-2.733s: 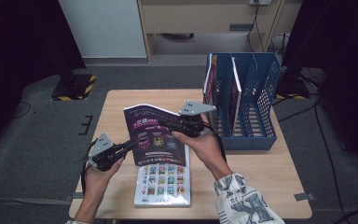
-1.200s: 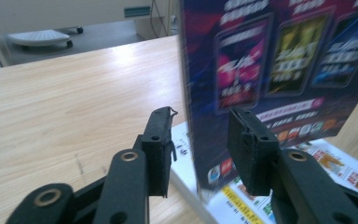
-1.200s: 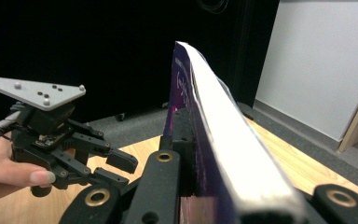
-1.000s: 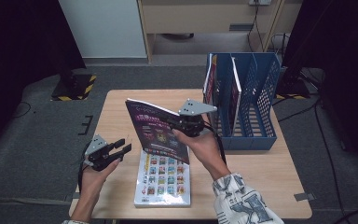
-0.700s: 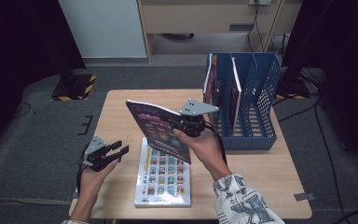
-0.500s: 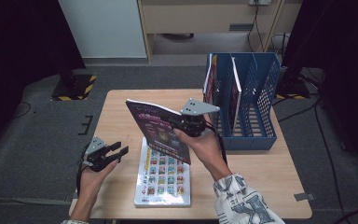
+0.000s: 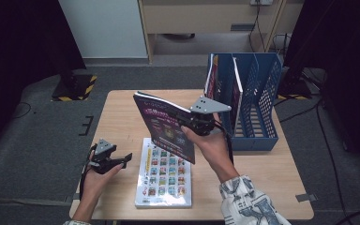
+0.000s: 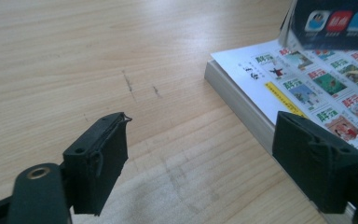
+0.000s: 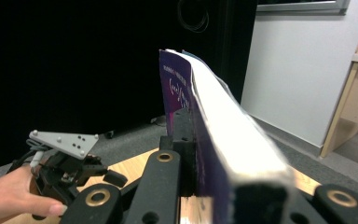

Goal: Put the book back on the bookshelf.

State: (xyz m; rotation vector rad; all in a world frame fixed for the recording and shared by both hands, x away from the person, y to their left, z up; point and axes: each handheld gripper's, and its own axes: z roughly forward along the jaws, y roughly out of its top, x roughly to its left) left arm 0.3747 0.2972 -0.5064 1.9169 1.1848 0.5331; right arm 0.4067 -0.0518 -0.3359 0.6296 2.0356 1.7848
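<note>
High view, left to right: the left gripper hovers low over the table, jaws just spread wide on nothing, freed from the purple book, which the right gripper clamps upright, seemingly bound for the blue rack, above the flat book.

the left gripper sits low at 8 o'clock, palm under it, its jaws just opened wide and empty. the right gripper is raised at centre, jaws clamped, forearm entering from 5 o'clock.
</note>
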